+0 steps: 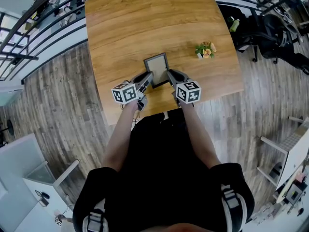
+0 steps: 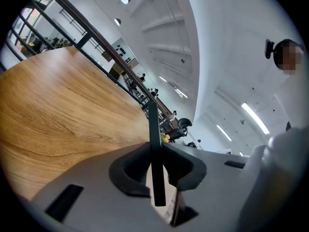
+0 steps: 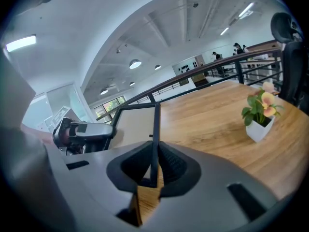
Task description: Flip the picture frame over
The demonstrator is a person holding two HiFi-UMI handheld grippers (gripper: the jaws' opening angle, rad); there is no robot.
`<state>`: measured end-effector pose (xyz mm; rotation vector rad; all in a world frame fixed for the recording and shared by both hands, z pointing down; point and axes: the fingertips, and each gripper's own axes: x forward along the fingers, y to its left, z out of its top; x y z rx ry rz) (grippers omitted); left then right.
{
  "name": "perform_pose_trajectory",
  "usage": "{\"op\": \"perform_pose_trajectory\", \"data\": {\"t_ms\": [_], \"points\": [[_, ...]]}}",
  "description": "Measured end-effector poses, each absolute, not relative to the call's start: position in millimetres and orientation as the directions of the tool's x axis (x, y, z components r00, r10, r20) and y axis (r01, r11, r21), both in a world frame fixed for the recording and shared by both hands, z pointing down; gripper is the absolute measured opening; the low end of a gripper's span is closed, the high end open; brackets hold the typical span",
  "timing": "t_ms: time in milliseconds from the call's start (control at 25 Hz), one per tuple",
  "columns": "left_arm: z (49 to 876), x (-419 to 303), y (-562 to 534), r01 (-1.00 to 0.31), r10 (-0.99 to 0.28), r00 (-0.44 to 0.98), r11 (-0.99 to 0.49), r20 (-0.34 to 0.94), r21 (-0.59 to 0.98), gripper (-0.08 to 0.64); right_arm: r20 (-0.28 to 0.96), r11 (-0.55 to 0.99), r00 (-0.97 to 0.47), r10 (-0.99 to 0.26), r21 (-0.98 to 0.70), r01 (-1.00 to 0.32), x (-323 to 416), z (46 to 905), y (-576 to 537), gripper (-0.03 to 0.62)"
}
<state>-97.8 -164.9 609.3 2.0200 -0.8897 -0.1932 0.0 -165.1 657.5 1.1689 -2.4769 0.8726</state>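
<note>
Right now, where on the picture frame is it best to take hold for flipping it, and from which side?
Grip the picture frame by its thin side edges, near the end closest to the person: left gripper from the left, right gripper from the right. The edges are slim and straight, so they fit between the jaws.

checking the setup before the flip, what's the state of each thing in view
picture frame: on the near part of the table, gripped at both side edges; whether it is lifted can't be told
left gripper: shut on the picture frame's left edge
right gripper: shut on the picture frame's right edge
potted flower: upright on the table, apart from the frame, untouched
</note>
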Motion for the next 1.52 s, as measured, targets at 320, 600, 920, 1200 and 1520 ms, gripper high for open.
{"op": "perform_pose_trajectory", "data": {"t_ms": [320, 600, 920, 1200, 1520], "points": [[596.6, -82.8, -159.1, -0.459, -0.623, 0.766, -0.356, 0.16, 0.814, 0.086, 0.458, 0.493, -0.635, -0.622, -0.402, -0.772, 9.8, 652.5, -168.1, 0.052], [595.5, -78.2, -154.1, -0.477, -0.619, 0.765, -0.363, 0.175, 0.8, 0.084, 0.459, 0.488, -0.633, -0.623, -0.405, -0.773, 11.1, 655.9, -166.0, 0.052], [593.5, -89.9, -163.0, -0.502, -0.663, 0.725, -0.327, 0.184, 0.801, 0.083, 0.464, 0.515, -0.624, -0.629, -0.353, -0.781, 3.3, 654.7, -166.1, 0.055], [596.5, -113.3, -179.7, -0.471, -0.728, 0.662, -0.217, 0.18, 0.855, 0.083, 0.438, 0.586, -0.63, -0.641, -0.252, -0.77, -0.8, 642.4, -166.8, 0.083], [589.6, -134.8, -209.3, -0.403, -0.793, 0.584, -0.1, 0.171, 0.91, 0.083, 0.455, 0.674, -0.595, -0.663, 0.016, -0.739, -18.4, 627.6, -159.5, 0.125]]}}
